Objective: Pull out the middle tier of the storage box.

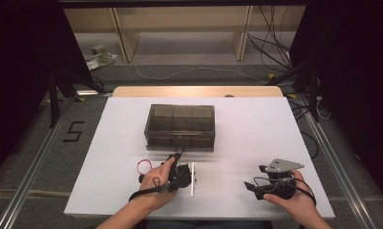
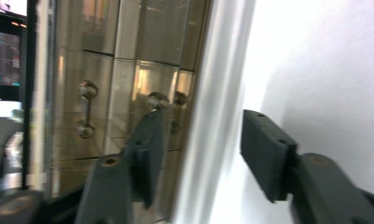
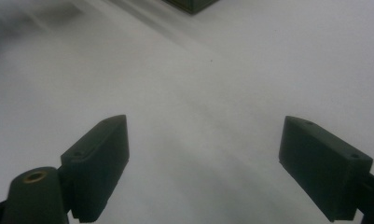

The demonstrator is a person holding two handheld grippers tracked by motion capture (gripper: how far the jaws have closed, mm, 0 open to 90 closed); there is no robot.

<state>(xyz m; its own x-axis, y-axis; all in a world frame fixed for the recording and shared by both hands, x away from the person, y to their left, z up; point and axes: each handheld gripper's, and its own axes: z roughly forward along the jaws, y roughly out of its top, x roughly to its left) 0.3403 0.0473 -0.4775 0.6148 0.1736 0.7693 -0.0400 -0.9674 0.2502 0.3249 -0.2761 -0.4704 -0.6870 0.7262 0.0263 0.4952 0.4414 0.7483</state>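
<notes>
A smoky translucent box (image 1: 179,125) with several compartments stands on the white table top (image 1: 256,129). My left gripper (image 1: 177,155) is rolled on its side just in front of the box's front face. In the left gripper view its jaws (image 2: 205,121) stand open with nothing between them, and the box front (image 2: 128,60) with a small metal handle (image 2: 86,109) lies just beyond them. My right gripper (image 1: 254,176) rests low over the table at the front right. It is open (image 3: 203,135) over bare white surface, with a corner of the box (image 3: 189,4) far ahead.
A red ring (image 1: 143,166) lies on the table left of my left hand. A thin white strip (image 1: 193,179) lies just right of that hand. Beyond the table are a wooden frame (image 1: 127,38) and loose cables (image 1: 270,43) on the floor.
</notes>
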